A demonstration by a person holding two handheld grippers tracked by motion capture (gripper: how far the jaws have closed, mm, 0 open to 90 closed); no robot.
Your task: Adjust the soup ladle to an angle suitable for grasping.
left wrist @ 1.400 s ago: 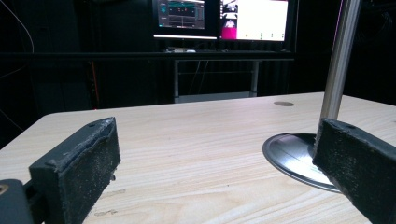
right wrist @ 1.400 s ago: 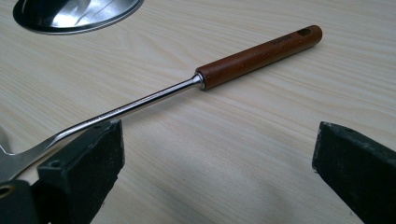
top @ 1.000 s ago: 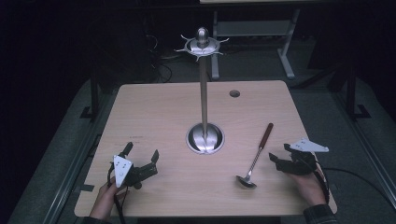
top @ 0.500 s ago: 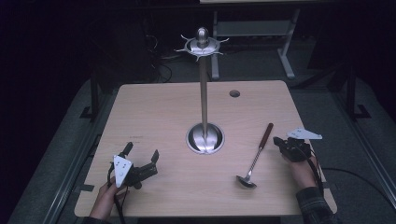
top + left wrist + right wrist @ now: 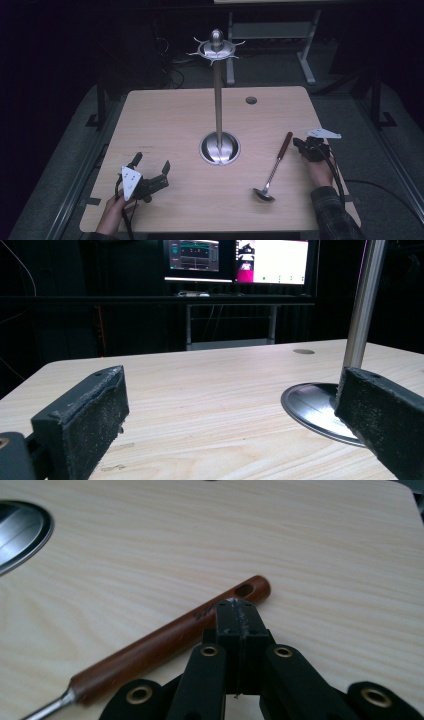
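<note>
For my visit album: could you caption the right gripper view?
Right gripper, jaws shut, tips at the wooden handle of a ladle lying on the table.

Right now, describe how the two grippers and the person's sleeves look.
Both the left gripper and the right gripper are black, each topped by a grey three-cornered plate. Black cables trail from both. Brass-coloured rivets dot the right one's linkage. The sleeve is dark plaid.
</note>
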